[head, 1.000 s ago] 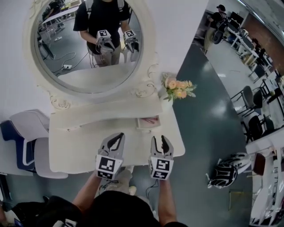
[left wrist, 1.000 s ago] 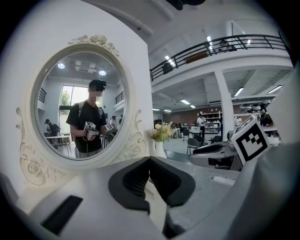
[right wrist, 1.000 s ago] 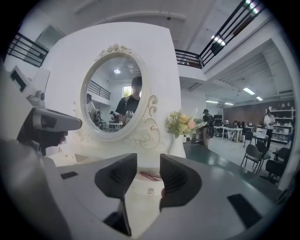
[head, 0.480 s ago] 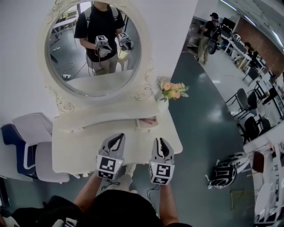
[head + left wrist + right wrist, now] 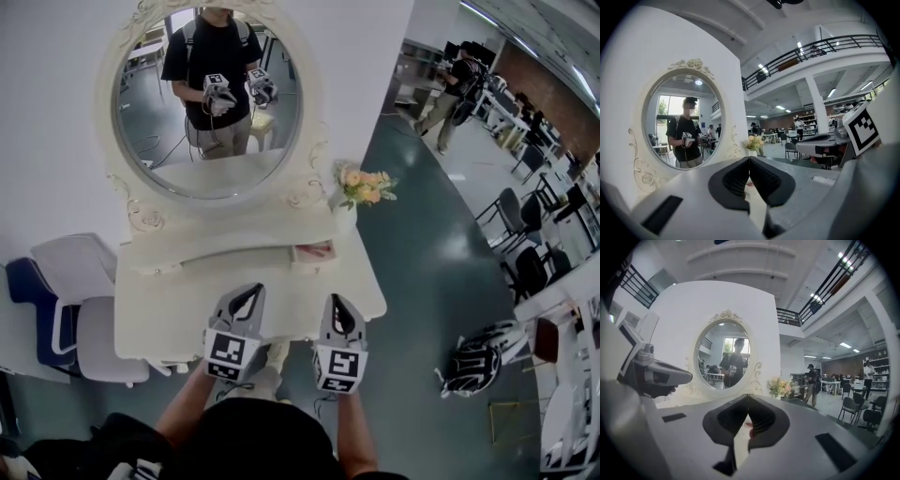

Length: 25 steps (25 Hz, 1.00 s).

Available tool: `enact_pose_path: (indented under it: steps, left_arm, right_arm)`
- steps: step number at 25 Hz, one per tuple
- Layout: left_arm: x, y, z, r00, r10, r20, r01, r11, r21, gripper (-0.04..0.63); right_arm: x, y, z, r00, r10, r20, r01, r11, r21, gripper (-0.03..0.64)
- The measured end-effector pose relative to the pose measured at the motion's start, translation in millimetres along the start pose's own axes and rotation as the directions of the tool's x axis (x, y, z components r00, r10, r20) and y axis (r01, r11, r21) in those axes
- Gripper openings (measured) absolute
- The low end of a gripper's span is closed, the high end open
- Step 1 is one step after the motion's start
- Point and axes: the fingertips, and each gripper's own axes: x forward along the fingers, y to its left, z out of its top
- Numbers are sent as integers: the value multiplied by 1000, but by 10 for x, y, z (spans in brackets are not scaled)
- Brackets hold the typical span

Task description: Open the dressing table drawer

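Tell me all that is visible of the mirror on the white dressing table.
The mirror is oval and stands upright at the back of the dressing table, against a white wall. Its frame looks cream-white, carved with scrolls, with roses at the top and the lower corners. The glass looks whole; it reflects a person in a black shirt and the room behind. A bunch of flowers stands near its lower right edge.
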Motion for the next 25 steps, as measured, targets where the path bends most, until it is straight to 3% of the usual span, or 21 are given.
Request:
enact_pose_path:
  steps: [5, 25]
  left_arm:
    - [-26, -3, 6, 1000, 3, 1, -3, 1000, 4, 3]
    - [20, 14, -27, 1000, 4, -12, -4, 1000, 2, 3]
  right_arm:
    - [-32, 19, 85, 999, 10, 42, -10, 1000, -1, -2]
    - [12, 10, 10, 1000, 17, 7, -17, 1000, 1, -2]
